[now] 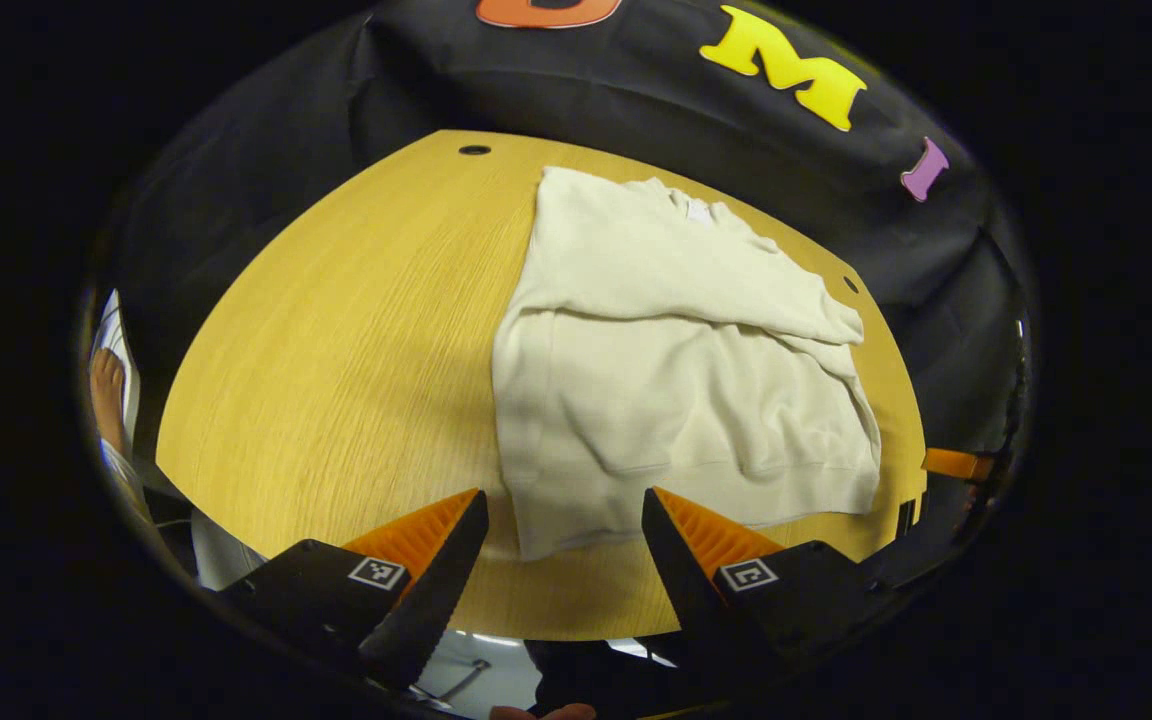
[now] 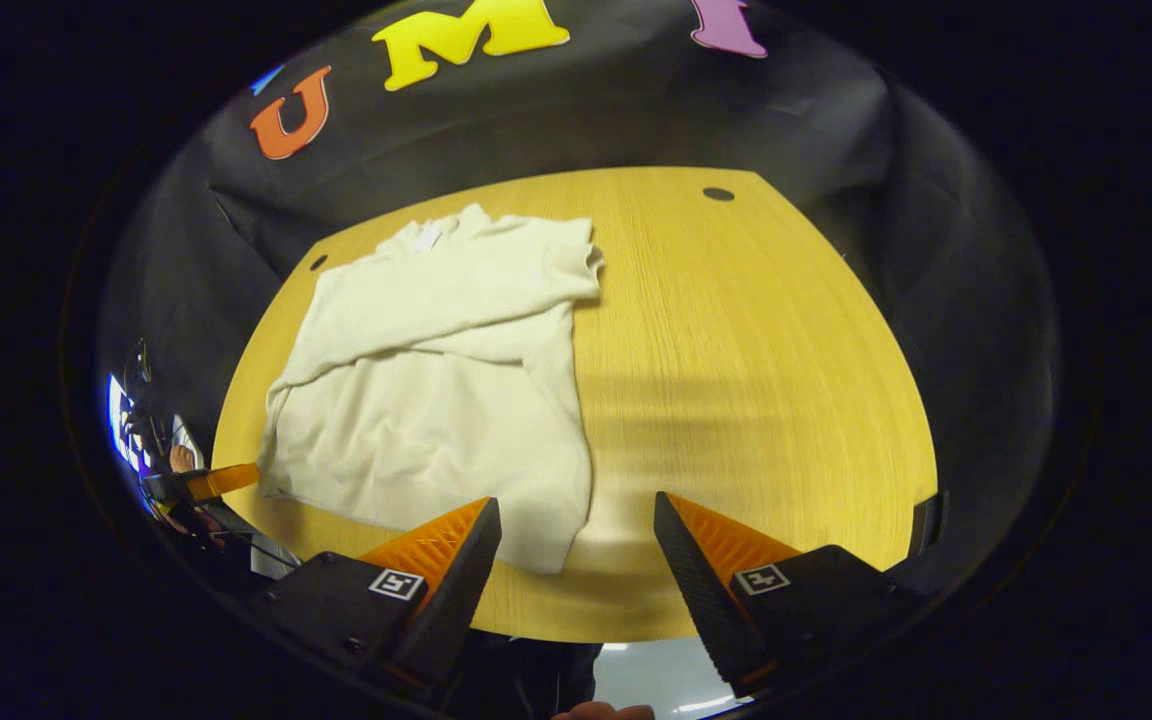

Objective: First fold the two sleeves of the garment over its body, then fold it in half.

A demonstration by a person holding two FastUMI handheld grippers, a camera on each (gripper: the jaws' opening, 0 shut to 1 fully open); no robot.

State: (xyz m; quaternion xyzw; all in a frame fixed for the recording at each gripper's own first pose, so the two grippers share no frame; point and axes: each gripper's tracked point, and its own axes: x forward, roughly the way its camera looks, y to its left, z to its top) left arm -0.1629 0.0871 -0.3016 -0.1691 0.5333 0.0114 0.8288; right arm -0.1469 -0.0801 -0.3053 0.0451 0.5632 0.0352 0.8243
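1. The garment [image 1: 676, 370], a pale cream long-sleeved top, lay flat on the wooden table [image 1: 336, 360], collar toward the booth wall and hem toward the near edge.
2. In both views the sleeves appeared already folded across the chest: a band of cloth crossed the upper body on a slant, with a cuff end at the side. Judged step in hand: the fold in half.
3. Left gripper [image 1: 564, 540] hovered above the near table edge, jaws spread wide, nothing held; the hem corner lay in the gap between the fingers but below them, untouched as far as could be told.
4. Right gripper [image 2: 576, 545] likewise wide open and empty, over the near edge, the other hem corner just beside its left finger.
5. Handling judgement: soft, light knit, limp; it would sag and drag rather than keep shape. Wrinkles in the lower body suggested it bunches easily.
6. Suggested hold: the two hem corners, one per gripper, pinching through all layers at the ribbed band, then lifting together toward the collar so that the folded sleeves stay put.
7. Risk: a thin pinch might take the top layer alone.
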